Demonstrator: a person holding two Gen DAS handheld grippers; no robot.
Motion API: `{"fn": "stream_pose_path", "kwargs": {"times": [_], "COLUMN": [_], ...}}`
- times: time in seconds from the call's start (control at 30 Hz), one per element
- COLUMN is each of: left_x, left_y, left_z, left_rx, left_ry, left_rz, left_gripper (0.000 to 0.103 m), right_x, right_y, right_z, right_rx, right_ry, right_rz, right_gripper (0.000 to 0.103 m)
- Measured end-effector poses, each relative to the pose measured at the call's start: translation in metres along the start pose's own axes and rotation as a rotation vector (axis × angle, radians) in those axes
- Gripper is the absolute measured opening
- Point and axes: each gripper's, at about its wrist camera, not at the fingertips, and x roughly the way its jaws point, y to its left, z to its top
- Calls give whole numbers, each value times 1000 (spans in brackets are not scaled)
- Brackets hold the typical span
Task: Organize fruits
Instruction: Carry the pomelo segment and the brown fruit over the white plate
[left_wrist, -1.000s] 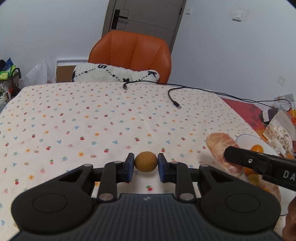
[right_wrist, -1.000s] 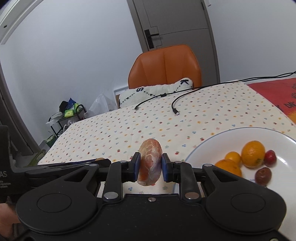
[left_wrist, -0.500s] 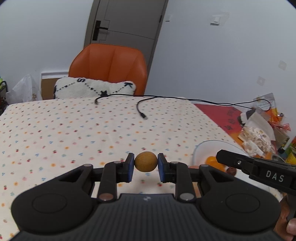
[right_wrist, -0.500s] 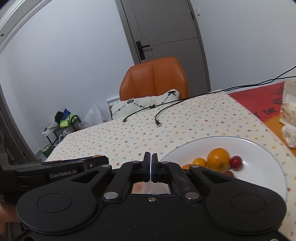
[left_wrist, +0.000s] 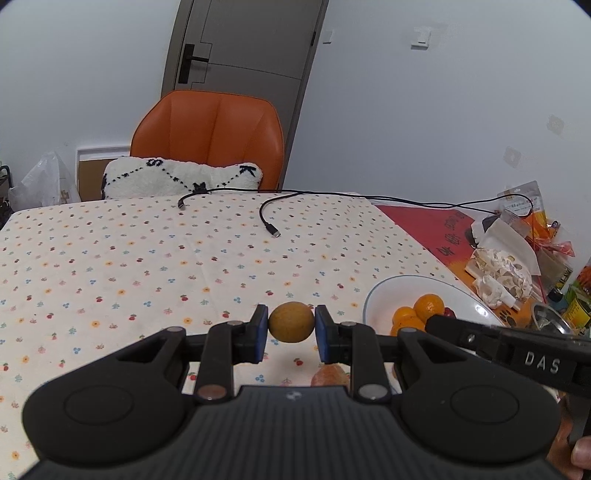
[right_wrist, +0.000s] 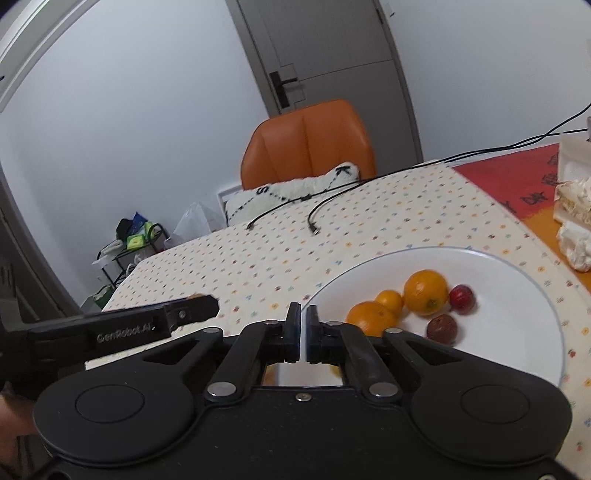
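Observation:
My left gripper (left_wrist: 291, 325) is shut on a round yellow-brown fruit (left_wrist: 291, 322), held just above the flowered tablecloth, left of the white plate (left_wrist: 373, 299). The plate (right_wrist: 535, 295) holds three oranges (right_wrist: 424, 291), a small red fruit (right_wrist: 461, 298) and a dark reddish fruit (right_wrist: 442, 328). My right gripper (right_wrist: 303, 325) hangs over the plate's near left rim, its fingers almost touching with nothing between them. A pink-orange fruit (left_wrist: 330, 376) shows low beneath the left gripper, mostly hidden by its body. The right gripper's finger (left_wrist: 439, 325) reaches in front of the oranges.
Two black cables (left_wrist: 269, 221) lie across the far side of the table. An orange chair (left_wrist: 210, 136) with a white pillow (left_wrist: 177, 177) stands behind it. Snack packets, crumpled paper (left_wrist: 498, 266) and a metal bowl (left_wrist: 550, 321) crowd the right edge on a red cloth.
The right gripper held the pink-orange fruit a second ago; now it holds nothing and the fruit lies below. Both grippers have moved right, nearer the plate. The left keeps its fruit.

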Motion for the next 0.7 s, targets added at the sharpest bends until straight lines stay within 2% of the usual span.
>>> {"fn": "stream_pose_path", "kwargs": {"times": [0.17, 0.3, 0.33, 0.47, 0.7], "left_x": [-5, -8, -9, -12, -15], "left_y": [14, 26, 28, 37, 56], "left_z": [0, -2, -2, -5, -10], "left_rx": [-18, -31, -34, -46, -67], "left_ry": [-1, 1, 1, 2, 12], "left_rz": [13, 18, 18, 15, 8], "left_gripper": [25, 25, 25, 25, 25], "right_x": [7, 13, 14, 16, 24], "right_y": [15, 26, 28, 40, 55], "right_z": [-9, -17, -18, -22, -29], "right_rx": [-24, -35, -39, -77, -95], "right_ry": [45, 67, 71, 68, 101], "right_rz": [40, 45, 41, 10, -11], "right_gripper": [6, 30, 32, 36, 36]}}
